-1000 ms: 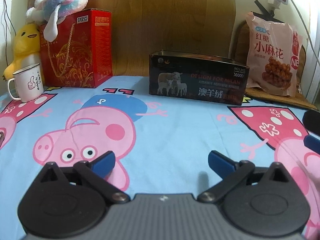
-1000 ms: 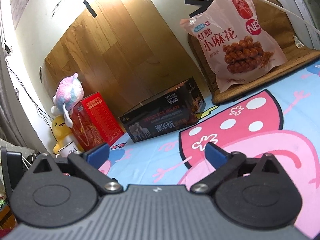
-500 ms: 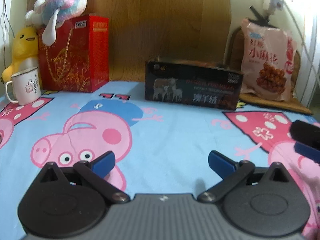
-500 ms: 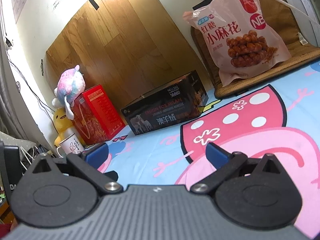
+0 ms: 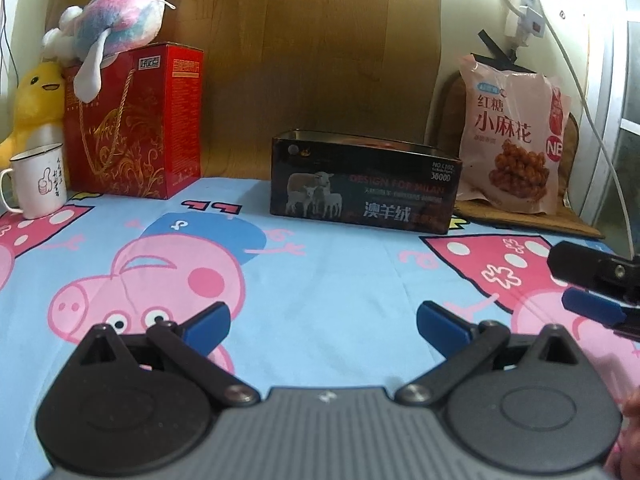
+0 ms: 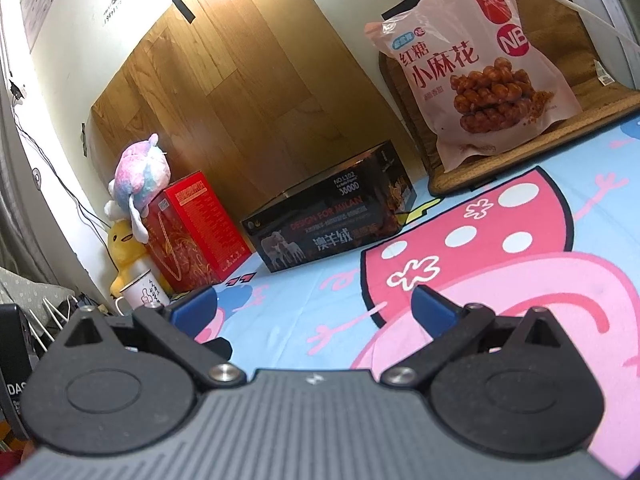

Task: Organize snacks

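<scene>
Both the left gripper [image 5: 322,320] and the right gripper [image 6: 314,306] hover with jaws wide and empty, and the snack bag [image 6: 476,60] leans upright far ahead and to the right of the right gripper, which seems nearer to it, beside the open black box [image 5: 364,188]

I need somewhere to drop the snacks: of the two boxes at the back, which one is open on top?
The low black box with the sheep picture: it has no lid. The tall red box is closed, with a plush toy lying on it.
</scene>
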